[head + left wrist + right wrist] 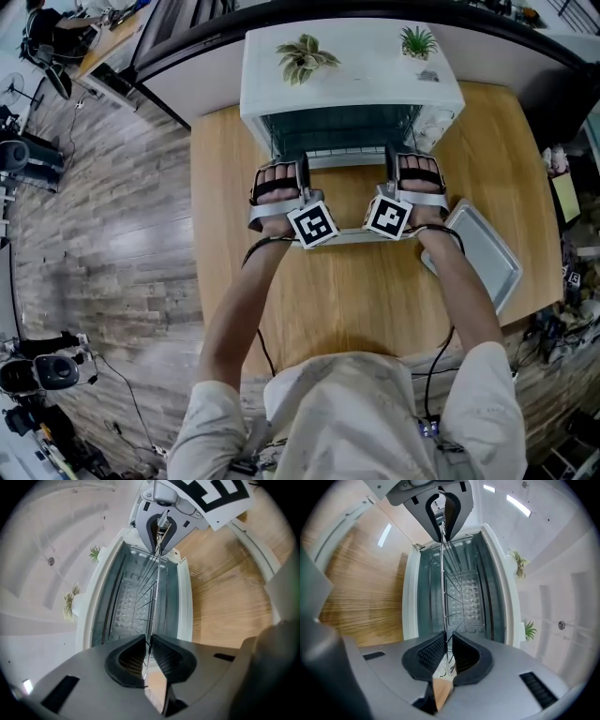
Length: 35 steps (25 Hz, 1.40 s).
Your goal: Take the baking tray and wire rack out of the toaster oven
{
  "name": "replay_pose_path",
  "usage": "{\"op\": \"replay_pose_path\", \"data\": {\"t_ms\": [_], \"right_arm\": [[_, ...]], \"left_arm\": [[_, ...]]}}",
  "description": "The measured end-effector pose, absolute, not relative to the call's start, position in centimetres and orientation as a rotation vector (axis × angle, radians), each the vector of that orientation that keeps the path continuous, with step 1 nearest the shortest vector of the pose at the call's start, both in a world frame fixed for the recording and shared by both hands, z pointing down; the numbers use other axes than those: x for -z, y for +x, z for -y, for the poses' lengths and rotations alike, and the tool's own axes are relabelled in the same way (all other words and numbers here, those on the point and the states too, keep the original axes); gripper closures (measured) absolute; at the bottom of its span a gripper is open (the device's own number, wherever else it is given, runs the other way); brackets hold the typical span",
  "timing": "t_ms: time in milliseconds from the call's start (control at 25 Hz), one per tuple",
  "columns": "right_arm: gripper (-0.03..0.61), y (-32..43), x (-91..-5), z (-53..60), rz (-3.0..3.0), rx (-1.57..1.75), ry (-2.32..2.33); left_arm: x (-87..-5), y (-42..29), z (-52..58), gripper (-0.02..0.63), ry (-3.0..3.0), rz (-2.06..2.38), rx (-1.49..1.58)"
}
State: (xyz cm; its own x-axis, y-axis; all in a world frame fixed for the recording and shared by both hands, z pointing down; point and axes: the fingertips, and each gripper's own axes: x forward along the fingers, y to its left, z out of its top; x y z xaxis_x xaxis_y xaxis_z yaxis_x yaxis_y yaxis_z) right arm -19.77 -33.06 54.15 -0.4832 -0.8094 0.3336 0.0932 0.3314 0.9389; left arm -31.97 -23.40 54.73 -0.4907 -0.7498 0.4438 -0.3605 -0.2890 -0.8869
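The white toaster oven (pixel 347 70) stands at the far edge of the light wooden table (pixel 366 300), its mouth open toward the person. Bare wood lies free along the near side. The silver rectangular baking tray (pixel 486 255) lies flat by the table's right edge, apart from the oven. Only the gripper views show the thin steel wire rack (pixel 452 590) edge-on, reaching into the cavity. The left gripper (pixel 149 649) and right gripper (pixel 449 648) each pinch its front bar, jaws narrow.
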Motion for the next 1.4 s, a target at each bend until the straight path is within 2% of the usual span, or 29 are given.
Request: {"op": "replay_pose_path", "data": {"t_ms": [520,880,1400], "right_arm": [[0.529,-16.0,-51.9,27.1,1.717,1.298,0.679],[0.552,-15.2,-49.5,25.4,1.715,1.399,0.744],[0.551,-13.3,-48.9,22.9,1.731,1.383,0.736]], "left_arm": [[-52.2,-28.2,17.8,0.566,-1.424,-1.638,1.801],[-49.7,-28.3,16.4,0.578,-1.313,-1.640,1.763],[-48.6,-26.8,14.4,0.581,-1.252,-1.596,1.756]]}}
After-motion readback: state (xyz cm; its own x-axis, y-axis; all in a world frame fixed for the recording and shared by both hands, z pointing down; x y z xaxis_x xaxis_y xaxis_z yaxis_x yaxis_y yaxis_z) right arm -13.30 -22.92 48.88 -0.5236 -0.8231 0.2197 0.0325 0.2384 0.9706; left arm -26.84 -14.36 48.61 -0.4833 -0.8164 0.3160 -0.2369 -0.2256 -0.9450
